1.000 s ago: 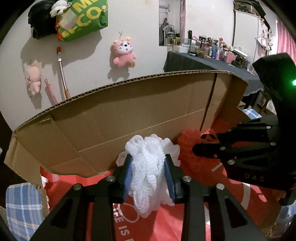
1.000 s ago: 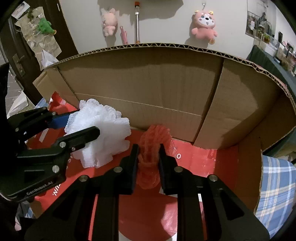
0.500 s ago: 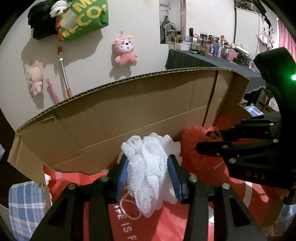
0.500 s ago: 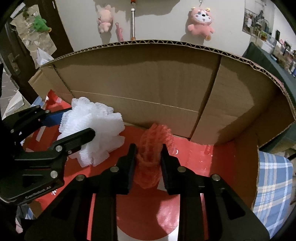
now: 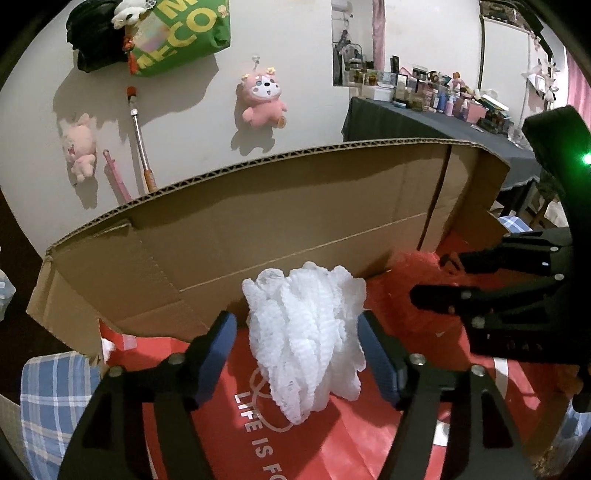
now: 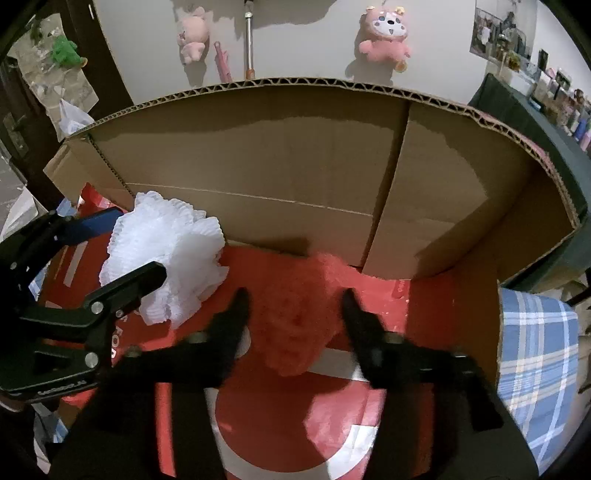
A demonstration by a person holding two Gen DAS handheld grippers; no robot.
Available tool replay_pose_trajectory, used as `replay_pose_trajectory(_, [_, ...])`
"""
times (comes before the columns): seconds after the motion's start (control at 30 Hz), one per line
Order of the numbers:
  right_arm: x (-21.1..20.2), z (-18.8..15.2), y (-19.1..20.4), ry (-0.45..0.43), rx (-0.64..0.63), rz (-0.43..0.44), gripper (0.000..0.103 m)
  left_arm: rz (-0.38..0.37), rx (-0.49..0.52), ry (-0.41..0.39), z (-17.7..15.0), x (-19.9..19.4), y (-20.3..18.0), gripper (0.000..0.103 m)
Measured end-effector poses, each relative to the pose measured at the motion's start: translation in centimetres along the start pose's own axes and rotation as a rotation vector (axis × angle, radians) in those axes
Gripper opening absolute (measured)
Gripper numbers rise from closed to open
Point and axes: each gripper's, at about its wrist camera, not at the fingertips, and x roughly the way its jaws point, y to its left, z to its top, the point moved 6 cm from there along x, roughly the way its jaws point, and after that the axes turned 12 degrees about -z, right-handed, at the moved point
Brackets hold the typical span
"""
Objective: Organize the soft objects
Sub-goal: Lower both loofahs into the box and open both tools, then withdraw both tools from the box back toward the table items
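Sponges first: the white mesh sponge (image 5: 306,336) sits on the red sheet (image 5: 332,443) inside the cardboard box (image 5: 258,229), near the back wall, and the red mesh sponge (image 6: 299,317) lies just beside it to the right, also close to that wall. Both look set down rather than carried. The left gripper (image 5: 295,354) has its fingers spread wide on either side of the white sponge, with the blue pads (image 5: 218,354) clear of it or at most brushing it. The right gripper (image 6: 291,314) is likewise spread wide around the red sponge (this view is blurred, so contact is hard to judge).

By my reading, the placing of these two items is done, and what remains is to draw both grippers back out of the box; whether more soft things wait outside, the pictures do not show.

Writing: the red sheet carries white letters reading "LIFE IS F…", cut off by the fingers. A green bag (image 5: 181,33) on the wall shows large yellow letters, partly hidden, "ECO" among them. The left gripper's body bears small print too blurred to read.
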Motion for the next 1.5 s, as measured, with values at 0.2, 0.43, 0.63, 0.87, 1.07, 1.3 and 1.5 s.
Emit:
replay_pose_trajectory(0.2, [-0.1, 0.0, -0.1, -0.006, -0.011, -0.026, 0.057, 0.011, -0.011, -0.014, 0.2, -0.5, 0.3, 0.081])
replay_pose_trajectory(0.43, [-0.5, -0.3, -0.3, -0.01, -0.02, -0.06, 0.057, 0.023, -0.019, -0.033, 0.3, -1.6, 0.3, 0.088])
replay_pose_trajectory(0.63, [-2.3, -0.3, -0.4, -0.037, -0.009, -0.074, 0.063, 0.03, -0.041, -0.081, 0.5, -3.9, 0.0, 0.096])
replay_pose_trajectory(0.87, [-7.3, -0.6, -0.6, -0.108, 0.001, -0.079, 0.069, 0.042, -0.043, -0.169, 1.0, -9.9, -1.6, 0.101])
replay_pose_trajectory(1.07, [-13.9, -1.7, -0.5, -0.207, 0.015, -0.073, 0.075, 0.023, -0.069, -0.28, 0.0, -16.7, -3.7, 0.103])
replay_pose_trajectory(1.3, [-22.7, -5.0, 0.3, -0.347, 0.031, -0.039, 0.08, 0.025, -0.051, -0.397, -2.8, -24.3, -6.7, 0.103])
replay_pose_trajectory(1.5, [-29.3, -9.2, 1.3, -0.47, 0.031, -0.047, 0.083, 0.022, -0.031, -0.477, -6.1, -29.5, -9.4, 0.103])
